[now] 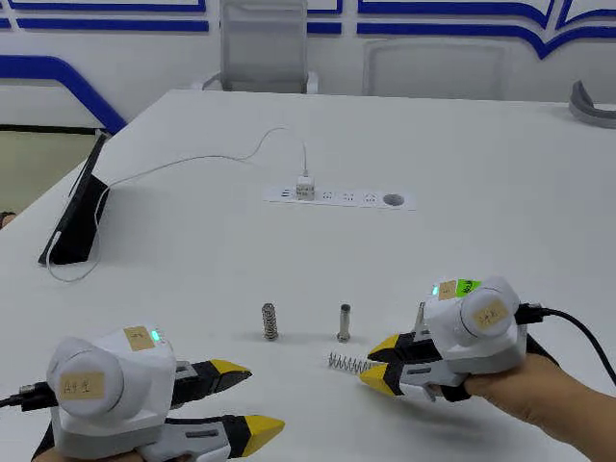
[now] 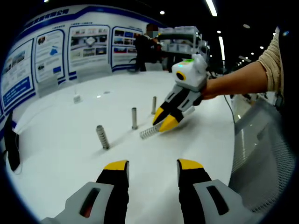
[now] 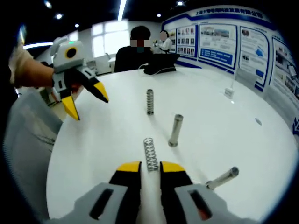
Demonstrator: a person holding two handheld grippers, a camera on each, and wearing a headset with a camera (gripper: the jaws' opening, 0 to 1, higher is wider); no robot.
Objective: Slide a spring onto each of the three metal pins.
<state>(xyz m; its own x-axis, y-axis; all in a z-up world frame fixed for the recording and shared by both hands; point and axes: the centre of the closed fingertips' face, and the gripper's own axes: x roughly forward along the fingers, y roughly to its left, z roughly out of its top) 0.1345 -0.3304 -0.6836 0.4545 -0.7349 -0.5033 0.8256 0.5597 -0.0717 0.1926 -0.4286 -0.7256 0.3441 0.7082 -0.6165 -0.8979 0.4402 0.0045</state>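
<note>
Your right gripper is at the lower right of the head view, and its jaws are closed on one end of the loose spring. The rest of this spring sticks out free past the yellow tips, toward the left of the frame. Its long axis lies almost flat along the white table, while the pins stand upright. This is the relation that matters: I judge you must turn the spring to vertical and bring its open end over a pin top before it can slide down. The middle pin is bare and stands just above the free end of the spring in the frame, near but apart. In the right gripper view it sits a little to the right of the spring and beyond it. The third pin, bare as far as I can tell, is just beside the right gripper and partly hidden behind its body, so a careless turn could knock it. The sprung pin, left of the middle one, already carries its coil. Your left gripper is at the lower left with its jaws apart and holding nothing, farther from the bare pins than the right one. The power strip in the upper middle and the tablet at the left edge are well apart from the work and do not stand in the way.
</note>
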